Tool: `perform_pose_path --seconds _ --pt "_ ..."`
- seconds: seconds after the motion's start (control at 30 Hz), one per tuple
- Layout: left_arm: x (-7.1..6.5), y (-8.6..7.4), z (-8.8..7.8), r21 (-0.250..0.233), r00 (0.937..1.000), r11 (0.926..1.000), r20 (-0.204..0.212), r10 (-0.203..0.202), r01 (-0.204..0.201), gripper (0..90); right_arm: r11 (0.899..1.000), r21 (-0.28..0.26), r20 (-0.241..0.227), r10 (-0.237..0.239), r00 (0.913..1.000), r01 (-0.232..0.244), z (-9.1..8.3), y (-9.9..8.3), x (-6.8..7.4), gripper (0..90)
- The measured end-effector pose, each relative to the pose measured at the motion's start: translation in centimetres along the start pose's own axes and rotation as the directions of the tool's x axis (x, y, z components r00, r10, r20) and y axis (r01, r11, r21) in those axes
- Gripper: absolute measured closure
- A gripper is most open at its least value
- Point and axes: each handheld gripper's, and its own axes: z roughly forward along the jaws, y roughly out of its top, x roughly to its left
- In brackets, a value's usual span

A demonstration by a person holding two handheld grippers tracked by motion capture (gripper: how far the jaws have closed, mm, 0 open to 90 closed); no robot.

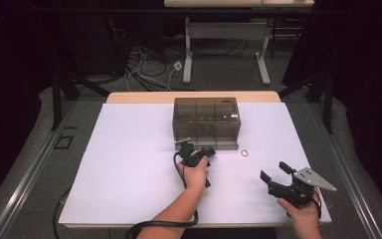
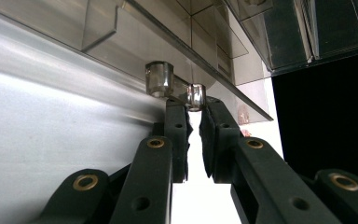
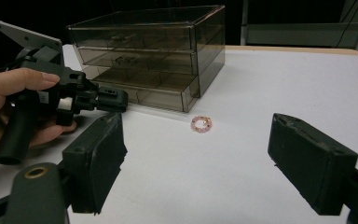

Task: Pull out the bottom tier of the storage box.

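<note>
Where the left gripper (image 2: 194,122) meets the front of the smoky drawer box (image 1: 206,122), its jaws stand almost together, one on each side of a small clear knob (image 2: 196,95) on the bottom drawer front (image 2: 56,154). Whether the pads actually bite the knob or only bracket it I cannot tell from the left gripper view; a thin gap shows below the knob. The knob lies straight ahead of the jaws, at their tips, and its stem points out of the drawer front toward the gripper, so a pull would likely run straight back toward the person's edge of the table (image 1: 129,164). A second knob (image 2: 159,79) sits just beside it, outside the jaws.

The box stands at the middle of the table's far edge, its long side along that edge, and holds three drawers stacked, counted in the right gripper view. One pink bead ring (image 3: 201,123) lies on the table just off the box's front right corner, apart from it.

The right gripper (image 1: 277,174) hovers near the table's near right corner with its jaws wide apart and nothing between them. It is nearer the ring than the left, which is occupied at the drawer; the ring lies ahead of it, between its jaws' lines of sight.

There are two grippers, one box, one ring.
</note>
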Motion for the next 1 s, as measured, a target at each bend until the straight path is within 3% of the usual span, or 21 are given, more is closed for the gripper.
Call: perform_pose_path --seconds 0.23,0.47,1.0 --pt "-0.2 0.0 -0.1 0.003 1.0 1.0 -0.001 0.003 -0.003 78.6 1.0 0.001 -0.001 0.002 1.0 -0.002 0.0 0.0 0.0 18.3" --pt "-0.5 0.0 -0.4 0.033 0.9999 0.9994 0.003 0.011 -0.011 68.5 1.0 0.002 -0.001 0.007 1.0 -0.007 -0.1 0.0 0.0 18.3" --pt "-1.6 0.0 -1.0 0.064 0.9963 0.9944 -0.011 0.085 -0.084 55.3 1.0 0.0 0.001 0.003 1.0 -0.003 0.0 0.0 0.0 18.3"
